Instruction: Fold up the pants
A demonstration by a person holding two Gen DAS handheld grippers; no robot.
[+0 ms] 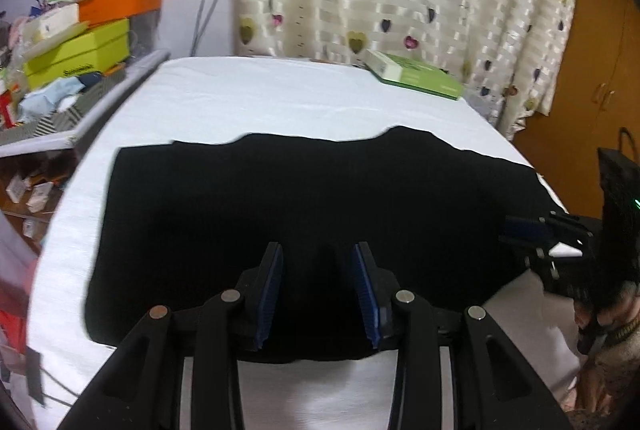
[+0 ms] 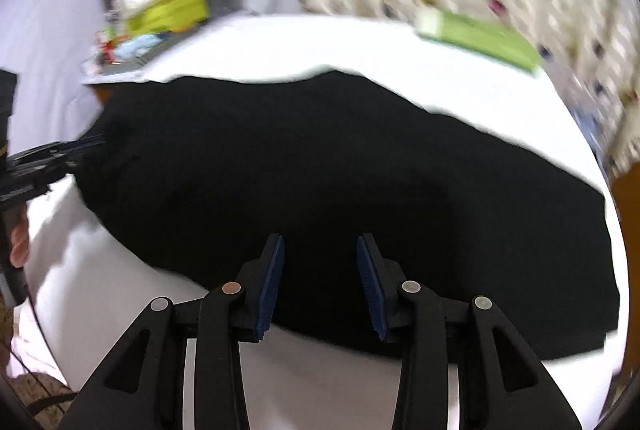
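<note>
We see the white-covered table (image 1: 280, 98) carrying the black pants (image 1: 304, 198), folded flat toward its near edge; a green box (image 1: 416, 74) sits at the far right corner, and our left gripper (image 1: 318, 294) and right gripper (image 2: 320, 286) hover with fingers apart, holding nothing

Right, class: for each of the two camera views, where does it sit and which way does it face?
Left wrist: on the left gripper, angled down at the black pants; jaws open; the right gripper shows at right.
Right wrist: on the right gripper, angled down at the pants; jaws open; left gripper shows at left.
Shared: pants, white table, green box.
</note>
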